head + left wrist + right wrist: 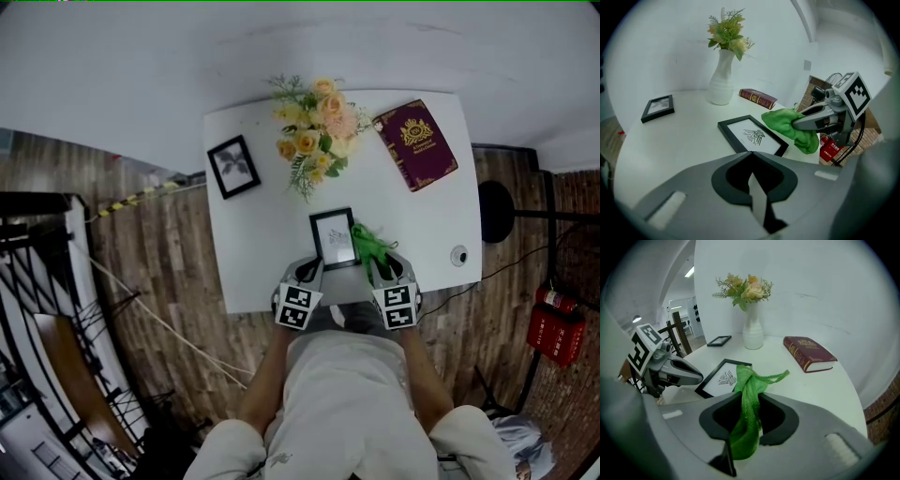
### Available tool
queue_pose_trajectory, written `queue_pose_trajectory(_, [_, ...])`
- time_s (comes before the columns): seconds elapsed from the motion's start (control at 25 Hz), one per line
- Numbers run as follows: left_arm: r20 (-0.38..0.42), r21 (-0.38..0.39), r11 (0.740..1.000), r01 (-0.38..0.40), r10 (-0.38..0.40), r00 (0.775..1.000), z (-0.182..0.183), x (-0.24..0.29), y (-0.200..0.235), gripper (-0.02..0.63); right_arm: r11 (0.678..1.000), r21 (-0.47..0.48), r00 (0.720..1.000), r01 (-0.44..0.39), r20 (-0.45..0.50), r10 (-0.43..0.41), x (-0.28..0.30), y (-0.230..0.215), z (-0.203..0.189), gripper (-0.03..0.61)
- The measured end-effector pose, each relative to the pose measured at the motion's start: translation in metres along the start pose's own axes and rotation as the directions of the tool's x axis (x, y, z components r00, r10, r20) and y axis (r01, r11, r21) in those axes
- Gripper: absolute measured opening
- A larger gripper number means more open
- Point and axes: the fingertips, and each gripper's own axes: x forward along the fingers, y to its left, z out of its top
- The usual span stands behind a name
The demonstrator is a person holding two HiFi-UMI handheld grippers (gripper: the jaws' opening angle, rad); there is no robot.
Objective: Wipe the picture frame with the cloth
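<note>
A black picture frame (pixel 335 237) (pixel 752 136) (pixel 723 377) with a small line drawing lies flat on the white table (pixel 255 255), near its front edge. A green cloth (pixel 368 246) (pixel 790 126) (pixel 749 399) hangs over the frame's right edge, and my right gripper (pixel 382 269) (pixel 750 397) is shut on it. My left gripper (pixel 309 272) (pixel 750 157) sits at the frame's near left corner. Its jaws are shut and I see nothing between them. The frame's near edge is hidden behind that gripper in the left gripper view.
A second small black frame (pixel 233 166) (pixel 658 108) lies at the far left. A white vase of flowers (pixel 314 131) (pixel 722 79) (pixel 753 333) stands at the back, and a maroon book (pixel 415 144) (pixel 808 354) lies at the far right. A small round white object (pixel 458 256) sits at the right edge.
</note>
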Motion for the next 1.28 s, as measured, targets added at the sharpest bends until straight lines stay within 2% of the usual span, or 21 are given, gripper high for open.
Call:
queue_pose_trajectory(0.44, [0.133, -0.002, 0.995, -0.105, 0.104, 0.986, 0.044, -0.035, -0.002, 0.020, 0.992, -0.115, 0.980, -0.059, 0.182, 0.079, -0.034, 0.002, 0.054, 0.094])
queue_pose_trajectory(0.92, [0.217, 0.021, 0.973, -0.229, 0.220, 0.951, 0.067, -0.061, -0.025, 0.020, 0.976, -0.175, 0.950, -0.129, 0.261, 0.172, -0.054, 0.004, 0.066, 0.093])
queue_pose_trajectory(1.28, [0.245, 0.030, 0.962, -0.272, 0.256, 0.935, 0.078, -0.065, -0.040, 0.020, 0.971, -0.185, 0.939, -0.150, 0.281, 0.199, -0.065, 0.000, 0.068, 0.092])
